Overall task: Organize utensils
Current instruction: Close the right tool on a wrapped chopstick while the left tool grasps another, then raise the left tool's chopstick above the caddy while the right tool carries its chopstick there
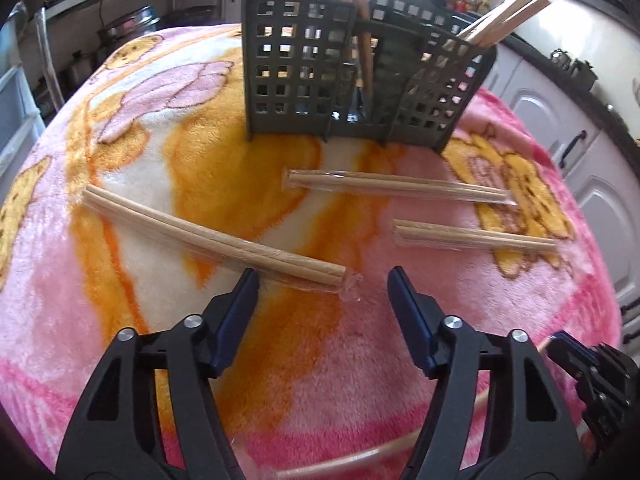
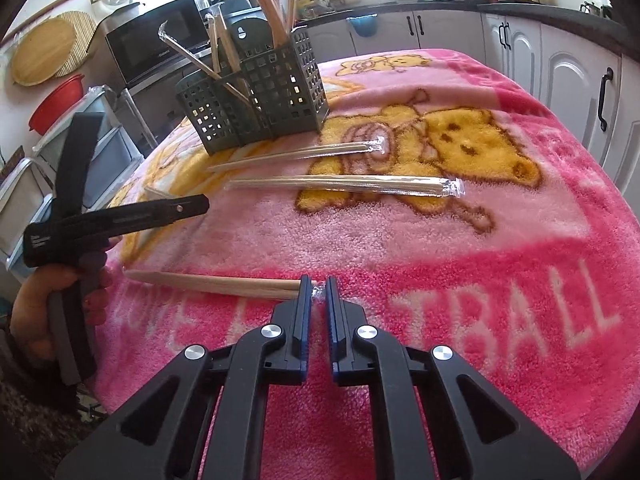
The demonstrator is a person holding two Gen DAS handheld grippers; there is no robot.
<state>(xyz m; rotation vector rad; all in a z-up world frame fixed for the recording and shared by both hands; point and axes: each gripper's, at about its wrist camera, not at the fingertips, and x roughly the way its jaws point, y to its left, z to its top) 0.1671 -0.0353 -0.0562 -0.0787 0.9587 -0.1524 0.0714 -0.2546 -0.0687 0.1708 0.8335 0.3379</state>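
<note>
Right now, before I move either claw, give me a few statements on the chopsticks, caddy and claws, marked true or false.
1. The right claw is shut on the plastic end of a wrapped chopstick pair. True.
2. The left claw grips a pair. False: it is open, with the end of the nearest pair lying between its jaws.
3. The grey caddy is empty. False: wrapped chopsticks stand in it.
4. The caddy stands upright on the pink blanket. True.

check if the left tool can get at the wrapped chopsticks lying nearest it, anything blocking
Probably yes. The left tool stands open right at the near end of that wrapped chopstick pair, which lies alone on the blanket. Nothing lies over it, and the basket sits well behind.
</note>
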